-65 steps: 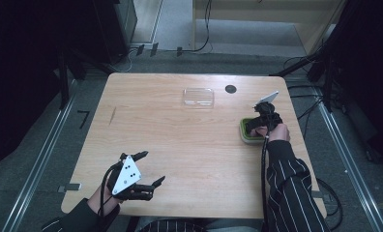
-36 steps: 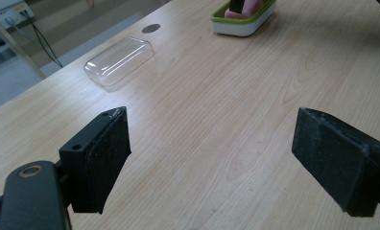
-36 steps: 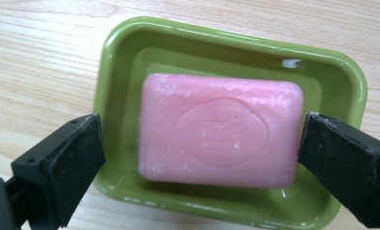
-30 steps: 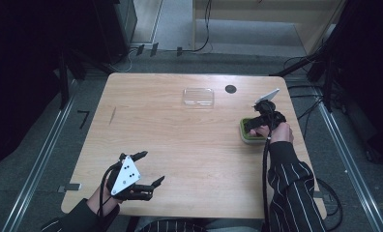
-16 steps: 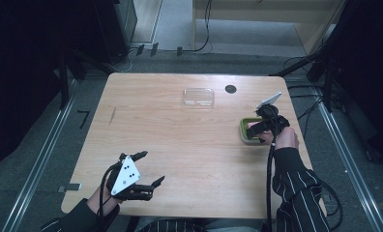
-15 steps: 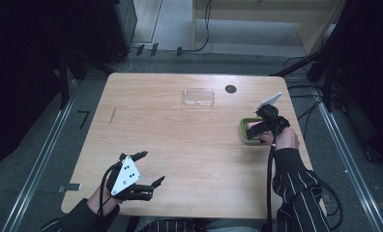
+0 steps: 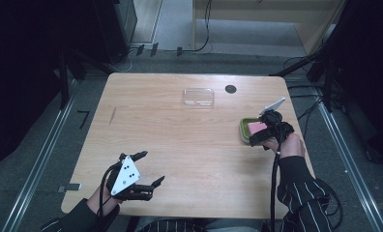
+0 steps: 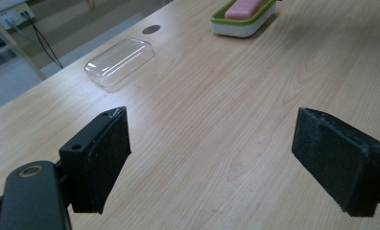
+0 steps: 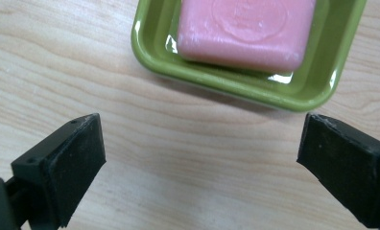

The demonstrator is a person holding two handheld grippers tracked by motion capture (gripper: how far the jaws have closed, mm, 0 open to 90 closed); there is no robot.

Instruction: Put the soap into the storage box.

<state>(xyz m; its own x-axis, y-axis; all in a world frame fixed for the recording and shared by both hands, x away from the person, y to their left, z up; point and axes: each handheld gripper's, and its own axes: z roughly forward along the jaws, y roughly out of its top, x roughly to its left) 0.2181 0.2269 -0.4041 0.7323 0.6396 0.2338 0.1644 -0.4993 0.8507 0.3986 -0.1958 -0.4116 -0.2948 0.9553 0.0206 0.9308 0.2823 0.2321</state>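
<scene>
A pink soap bar (image 7: 255, 127) lies in a green soap dish (image 7: 243, 130) near the table's right edge. In the right gripper view the soap bar (image 9: 245, 28) and dish (image 9: 152, 45) sit just beyond the jaws. My right gripper (image 7: 260, 140) hovers at the dish's near side, pointing down. It (image 9: 202, 127) is open over bare wood, touching nothing. My left gripper (image 7: 152, 167) rests open near the front left edge, far from the dish. Between its wide jaws my left gripper (image 8: 211, 117) holds nothing.
A clear plastic lid (image 7: 198, 96) lies at the back middle of the wooden table (image 7: 180, 140), with a round black hole (image 7: 230, 89) to its right. The lid (image 8: 119, 61) and dish (image 8: 241, 26) show beyond the left jaws.
My right gripper has drawn back from over the dish toward the near right, uncovering the pink soap. The left gripper has stayed put.
</scene>
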